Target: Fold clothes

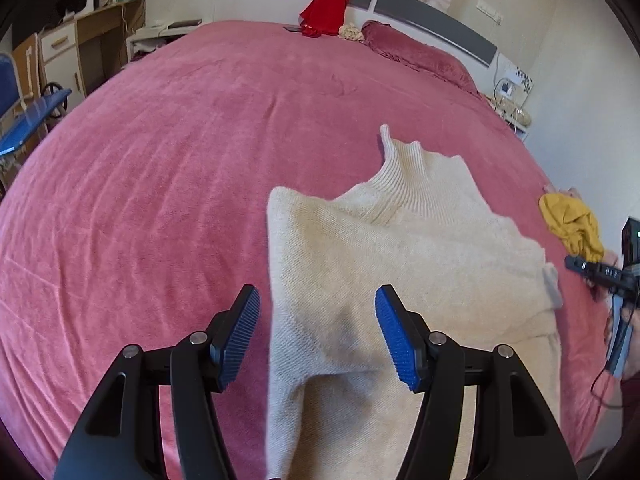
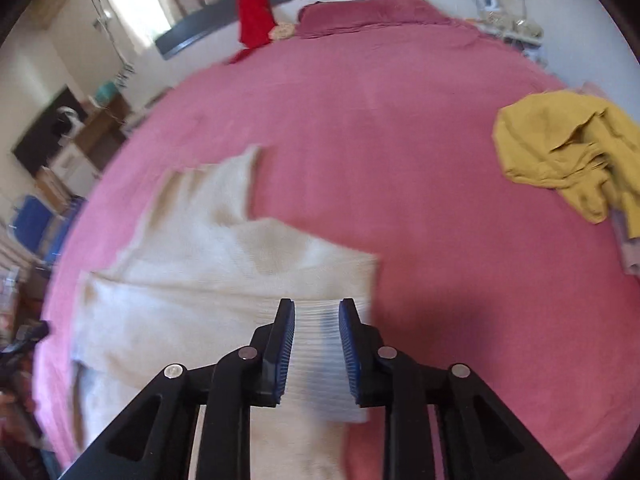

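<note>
Cream knit: one turtleneck sweater (image 1: 404, 248) lies on the pink bedspread (image 1: 160, 184), one mustard garment (image 2: 568, 156) crumpled well apart beside it, one red cloth (image 1: 330, 2) draped over the headboard. Left gripper (image 1: 318, 334) hovers released above the sweater's fold. Right gripper (image 2: 317, 346) straddles the ribbed hem, though blur hides whether it grips. Sweater's lower part is cut off in both views.
</note>
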